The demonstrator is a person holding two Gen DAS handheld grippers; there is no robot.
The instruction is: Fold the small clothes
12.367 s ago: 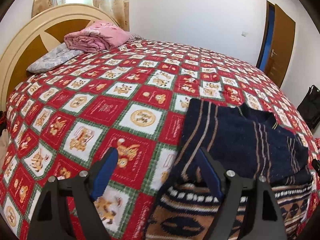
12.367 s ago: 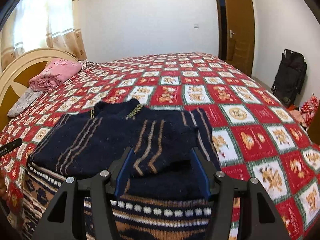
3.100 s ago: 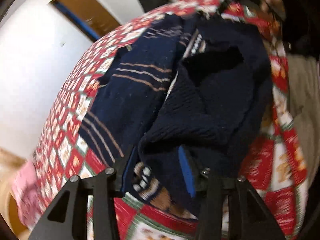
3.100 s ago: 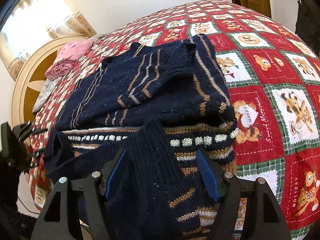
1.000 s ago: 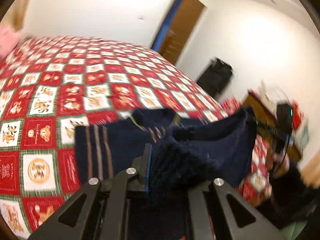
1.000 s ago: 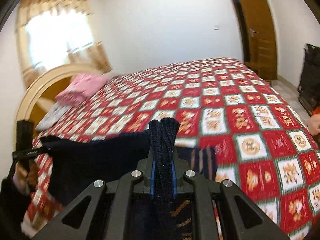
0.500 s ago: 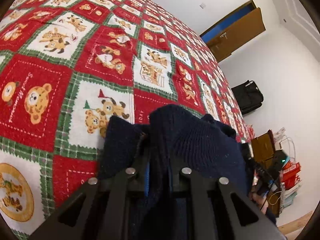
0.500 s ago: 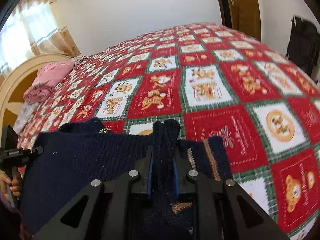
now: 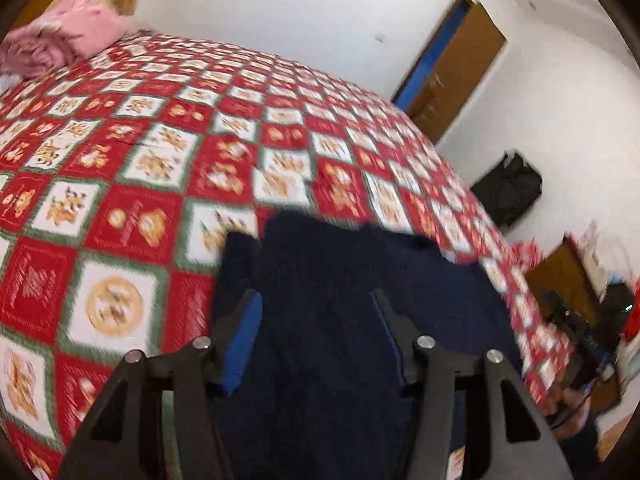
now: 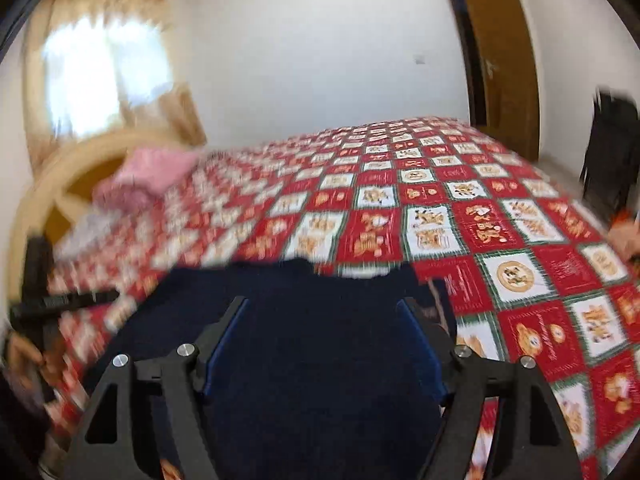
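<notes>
A dark navy knitted sweater (image 9: 360, 288) lies folded over on the red patchwork bedspread (image 9: 120, 184), its plain back side up. My left gripper (image 9: 316, 300) is open and empty just above the sweater's left part. In the right wrist view the sweater (image 10: 304, 320) fills the lower middle, and my right gripper (image 10: 324, 308) is open and empty above it. The left gripper (image 10: 60, 300) also shows at the far left there. Both views are blurred by motion.
A pink folded blanket (image 9: 60, 36) and a grey pillow (image 10: 88, 228) lie by the wooden headboard (image 10: 64, 168). A brown door (image 9: 452, 64) stands ajar at the far wall. A black bag (image 9: 508, 188) sits on the floor beyond the bed.
Both grippers have opened and let go of the sweater's hem, which now lies folded over onto the sweater. Both grippers have pulled back and up.
</notes>
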